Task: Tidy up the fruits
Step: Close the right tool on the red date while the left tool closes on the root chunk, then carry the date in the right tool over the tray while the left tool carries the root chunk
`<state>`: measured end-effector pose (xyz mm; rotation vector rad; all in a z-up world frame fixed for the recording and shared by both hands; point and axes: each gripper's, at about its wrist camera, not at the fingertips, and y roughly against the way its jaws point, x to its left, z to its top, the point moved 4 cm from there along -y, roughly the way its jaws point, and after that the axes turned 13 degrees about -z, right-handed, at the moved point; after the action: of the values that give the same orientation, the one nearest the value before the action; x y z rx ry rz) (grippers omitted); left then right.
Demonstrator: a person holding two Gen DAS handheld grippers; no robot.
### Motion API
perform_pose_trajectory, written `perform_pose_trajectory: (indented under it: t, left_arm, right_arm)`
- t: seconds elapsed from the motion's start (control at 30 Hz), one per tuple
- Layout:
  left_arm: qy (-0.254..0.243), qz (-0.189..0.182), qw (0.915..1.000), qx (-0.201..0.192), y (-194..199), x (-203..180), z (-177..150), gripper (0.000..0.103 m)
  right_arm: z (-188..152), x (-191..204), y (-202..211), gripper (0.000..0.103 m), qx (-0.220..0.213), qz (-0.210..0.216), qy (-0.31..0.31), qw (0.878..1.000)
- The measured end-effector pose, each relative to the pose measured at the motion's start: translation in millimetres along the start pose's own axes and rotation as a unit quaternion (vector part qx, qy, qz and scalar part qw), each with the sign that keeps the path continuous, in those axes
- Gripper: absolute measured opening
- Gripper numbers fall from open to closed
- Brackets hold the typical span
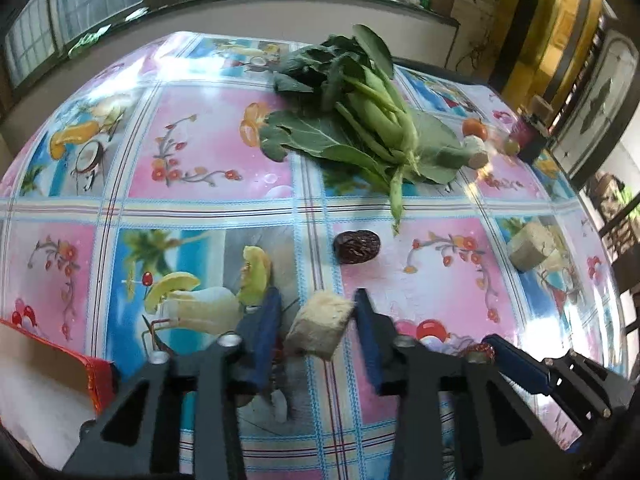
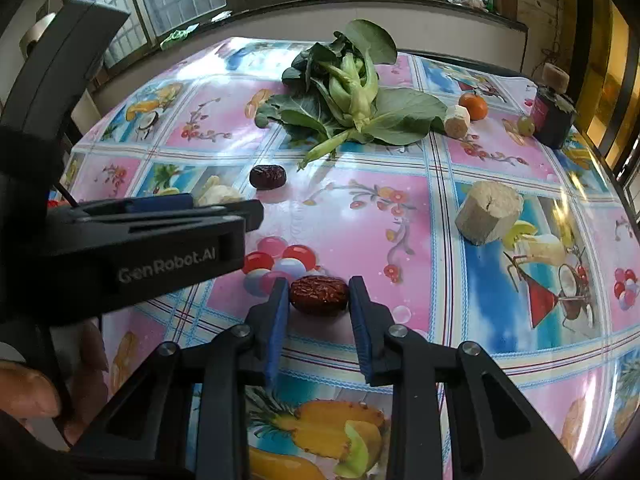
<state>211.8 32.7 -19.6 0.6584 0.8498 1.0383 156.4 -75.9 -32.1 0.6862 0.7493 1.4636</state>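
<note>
- Grippers, one per hand, are low over a fruit-print tablecloth [image 2: 400, 208].
- Left gripper [image 1: 316, 320] — bottom centre of its view, jaws clamping a pale, fibrous chunk [image 1: 318, 326], which looks stiff and light.
- Right gripper [image 2: 319, 294] brackets a wrinkled red date [image 2: 319, 295] lengthwise, pads apparently touching its ends; small, slightly soft — hold gently.

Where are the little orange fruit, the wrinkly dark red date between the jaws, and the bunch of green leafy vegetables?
Little round orange fruit [image 2: 473, 105], right wrist view, middle of its skin.
Wrinkly dark red date [image 2: 319, 294], right wrist view, centre of its top.
Bunch of green leafy vegetables [image 2: 356, 96], right wrist view, pale stalks.
</note>
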Motion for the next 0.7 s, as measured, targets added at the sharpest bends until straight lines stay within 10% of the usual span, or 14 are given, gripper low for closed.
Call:
perform_pose_trajectory:
  t: [0.7]
  left_arm:
    - [0.003, 0.008, 0.9992, -0.039, 75.9, -14.7, -34.9, 0.025]
  right_arm:
    - [-14.3, -13.9, 34.8, 0.031, -0.012, 0.042, -0.053, 0.998]
